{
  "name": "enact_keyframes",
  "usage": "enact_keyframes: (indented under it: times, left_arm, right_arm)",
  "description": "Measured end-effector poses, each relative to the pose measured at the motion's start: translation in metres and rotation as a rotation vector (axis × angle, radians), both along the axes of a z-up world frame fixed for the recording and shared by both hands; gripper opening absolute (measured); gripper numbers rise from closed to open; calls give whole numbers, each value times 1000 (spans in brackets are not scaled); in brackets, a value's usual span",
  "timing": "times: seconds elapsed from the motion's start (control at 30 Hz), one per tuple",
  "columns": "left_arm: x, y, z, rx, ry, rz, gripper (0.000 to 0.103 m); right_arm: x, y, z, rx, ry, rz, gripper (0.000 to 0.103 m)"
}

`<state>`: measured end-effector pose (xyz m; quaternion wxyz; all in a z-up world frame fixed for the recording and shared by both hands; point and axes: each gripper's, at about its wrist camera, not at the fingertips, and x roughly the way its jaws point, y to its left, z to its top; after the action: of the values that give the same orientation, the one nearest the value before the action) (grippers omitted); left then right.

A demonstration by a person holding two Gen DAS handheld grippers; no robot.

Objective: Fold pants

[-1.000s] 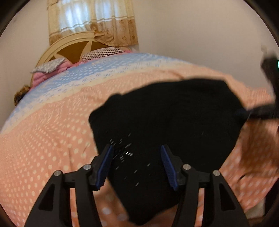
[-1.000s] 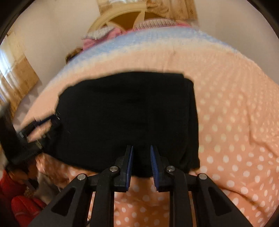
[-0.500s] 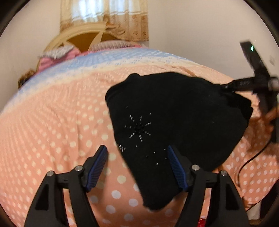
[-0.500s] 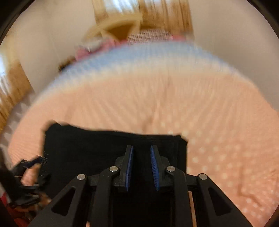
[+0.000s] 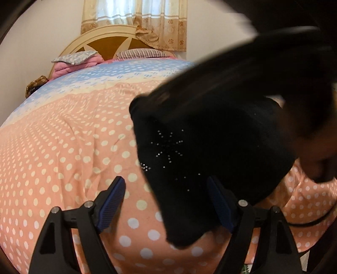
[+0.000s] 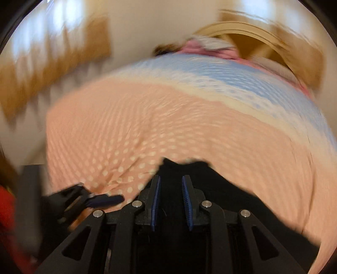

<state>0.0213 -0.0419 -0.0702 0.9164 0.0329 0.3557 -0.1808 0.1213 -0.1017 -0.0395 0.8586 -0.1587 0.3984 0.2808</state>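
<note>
Bed [image 5: 63, 158] under pink polka-dot cover (blue band by headboard [image 5: 101, 40]); curtains [image 5: 134, 19] behind. Left gripper [image 5: 166, 200] spread wide, empty; right gripper [image 6: 170, 202] narrowly clamps black pants [image 5: 210, 151].

We see the black pants [image 5: 210, 147] bunched on the right of the bed, small sparkling studs on the near-left fabric, one narrow end drooping towards us.

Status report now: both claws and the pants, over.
Left claw open, empty, hovering at the black pants. Right claw shut on a pants fold, lifting it above the dotted bedspread. Right view blurred. No obstacle seen.
</note>
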Motion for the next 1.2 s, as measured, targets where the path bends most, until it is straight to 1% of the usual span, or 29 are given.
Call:
enact_keyframes:
  times: [0.03, 0.07, 0.13, 0.17, 0.2, 0.23, 0.3, 0.33, 0.37, 0.43, 0.5, 0.53, 0.57, 0.6, 0.67, 0.73, 0.83, 0.97, 1.03, 1.1, 1.2]
  left_arm:
    - [0, 1, -2, -4, 7, 6, 83]
    - [1, 2, -3, -10, 12, 10, 83]
    - [-2, 2, -3, -8, 5, 10, 83]
    - [-3, 1, -3, -3, 2, 10, 83]
    - [-3, 1, -3, -4, -1, 6, 83]
    - [-3, 1, -3, -7, 0, 4, 83]
    - [-3, 2, -3, -17, 2, 0, 87]
    - [-4, 3, -3, -21, 2, 1, 90]
    - [-4, 4, -2, -22, 1, 1, 90]
    - [-4, 4, -1, -25, 6, 1, 91]
    - [-4, 5, 0, -29, 11, 1, 92]
    - [-4, 6, 0, -29, 14, 1, 92]
    - [-4, 5, 0, -27, 16, 1, 93]
    - [-4, 5, 1, -24, 19, 1, 93]
    - [-4, 4, 3, -14, 34, 2, 93]
    - [3, 4, 6, -9, 53, 4, 93]
    - [10, 4, 9, 0, 83, 12, 95]
    - [17, 1, 13, 9, 113, 33, 95]
    - [23, 0, 14, 26, 107, 38, 95]
    - [21, -3, 20, 58, 81, 47, 95]
    - [18, -5, 31, 75, 42, 56, 95]
  right_arm:
    - [13, 19, -15, -109, 4, 5, 22]
    - [27, 31, -31, -199, 39, -9, 24]
    - [44, 39, -40, -210, 77, -28, 31]
    - [57, 40, -43, -226, 92, -69, 47]
    - [67, 40, -45, -222, 100, -93, 60]
    - [75, 38, -48, -196, 116, -115, 61]
    - [84, 26, -49, -106, 151, -153, 62]
    - [84, 21, -46, -69, 149, -165, 62]
    - [81, 19, -40, -41, 134, -172, 62]
    - [65, 8, -20, 73, 87, -198, 62]
    - [47, -18, 1, 230, 54, -237, 63]
    - [44, -29, 6, 283, 50, -264, 63]
    - [34, -50, 13, 340, 48, -307, 63]
    - [25, -64, 16, 373, 47, -335, 63]
    - [5, -96, 18, 408, 42, -404, 63]
    - [-13, -121, 18, 399, 26, -467, 63]
    - [-51, -166, 18, 388, -21, -590, 63]
    - [-73, -212, 17, 437, -35, -706, 63]
    - [-87, -227, 14, 458, -42, -744, 63]
    - [-100, -238, 12, 468, -57, -771, 63]
    - [-109, -247, 7, 470, -97, -800, 63]
